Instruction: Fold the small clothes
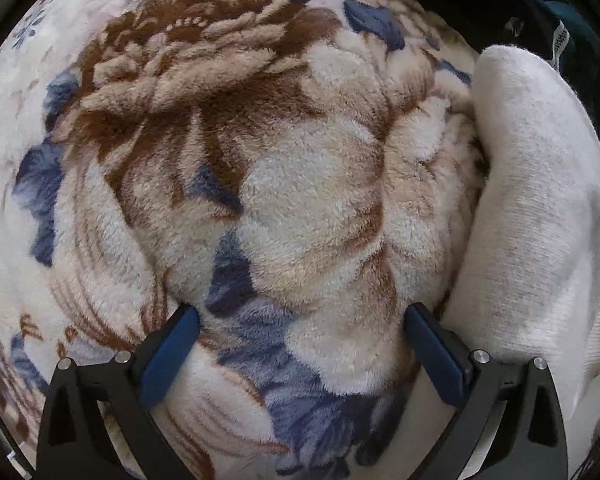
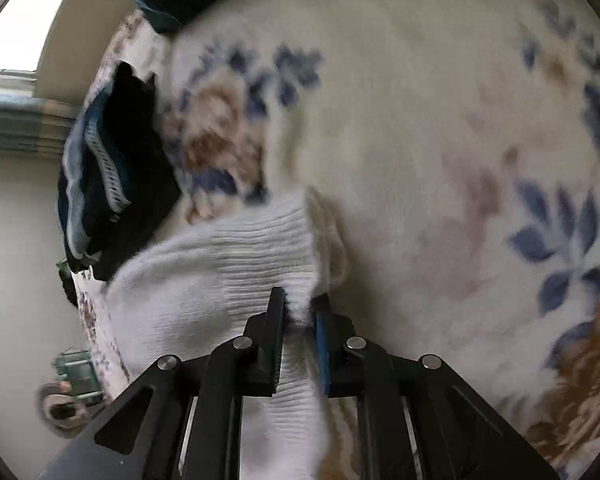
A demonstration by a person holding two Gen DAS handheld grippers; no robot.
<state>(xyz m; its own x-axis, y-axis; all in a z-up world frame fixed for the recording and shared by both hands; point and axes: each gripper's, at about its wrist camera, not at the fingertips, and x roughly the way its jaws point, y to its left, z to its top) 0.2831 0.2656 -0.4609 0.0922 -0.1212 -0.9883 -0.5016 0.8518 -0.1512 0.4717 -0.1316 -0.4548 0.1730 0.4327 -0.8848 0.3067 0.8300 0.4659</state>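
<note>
- A plush blanket (image 1: 284,184) with brown roses and blue leaves covers nearly everything under both cameras; it bulges up into a soft mound beneath the left gripper.
- In the right wrist view the blanket (image 2: 440,128) stretches far and to the right, blurred, with a pale wall and a bright window off to the left beyond its edge.
- A white sock (image 1: 532,184) lies on the blanket along the right of the left wrist view, its body curving from far to near just beside the right-hand finger.
- The same sock (image 2: 228,256) shows its ribbed cuff in the right wrist view, lifted into a pinched ridge.
- A pile of dark clothes (image 2: 112,168), black and navy with a pale patterned band, sits at the blanket's left edge, just beyond the sock.
- The left gripper (image 1: 300,316) points down at the blanket, its blue-padded fingers spread wide with nothing but blanket between them.
- The right gripper (image 2: 300,304) has its fingers squeezed together on the ribbed cuff, the fabric bunched between the pads.
</note>
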